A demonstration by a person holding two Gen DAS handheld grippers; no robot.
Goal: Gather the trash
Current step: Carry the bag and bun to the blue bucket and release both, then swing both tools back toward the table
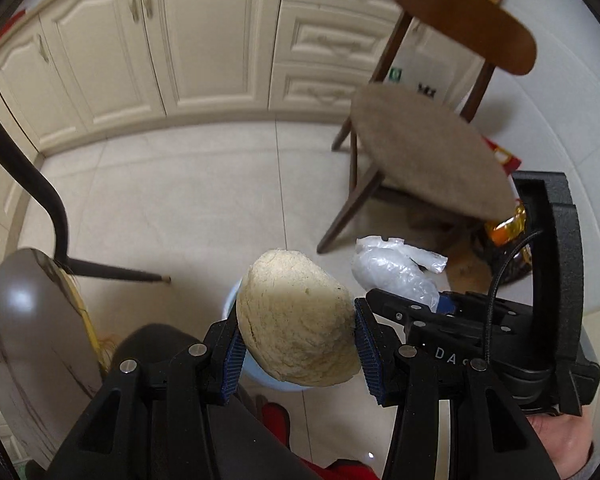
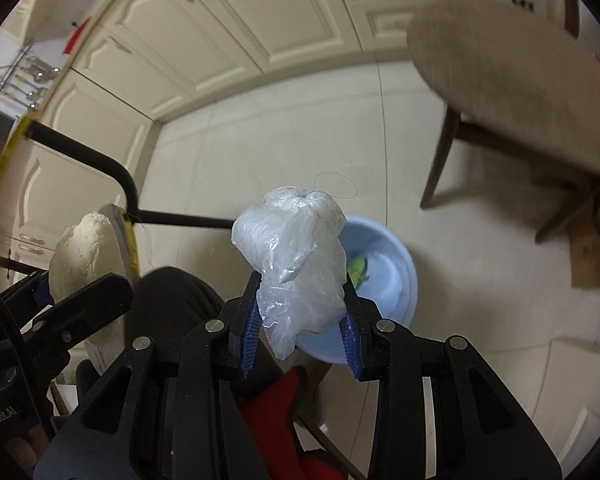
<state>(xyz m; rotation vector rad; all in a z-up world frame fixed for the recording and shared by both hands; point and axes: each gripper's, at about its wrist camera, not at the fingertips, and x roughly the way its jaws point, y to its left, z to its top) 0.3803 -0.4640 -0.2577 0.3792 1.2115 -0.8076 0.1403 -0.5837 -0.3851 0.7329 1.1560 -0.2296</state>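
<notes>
**Both claws loaded, bin below**

Cream cabinet doors and a pale tiled floor fill the background of the left wrist view. Between the fingers of the left claw (image 1: 298, 344) sits a bread bun (image 1: 296, 320), pale and rough, pinched at its sides by the blue pads. Directly beneath the bun, only slivers of the blue bin (image 1: 230, 300) show; most of it is hidden behind the bun. Just to the right of this claw, the right claw (image 1: 440, 304) carries a plastic bag (image 1: 396, 264), crumpled and clear. Beyond it stands a wooden chair (image 1: 420, 148), blurred, with something orange under it that is hard to make out.

From the right wrist view, the same floor spreads out ahead. The right claw (image 2: 300, 320) is clamped on the plastic bag (image 2: 296, 260), whose loose tail hangs down between the fingers. Just past and below the claw lies the blue bin (image 2: 396, 264), a green scrap (image 2: 358, 270) already inside. The left claw (image 2: 80, 300) with the bread bun (image 2: 84, 264) appears to the left, partly cut off.

Judging from this, the bin's far rim sits off-centre under the bag, so a release now could drop it on the rim or floor. The light bag may also cling to a pad. The bun could bounce out if released from high up.
</notes>
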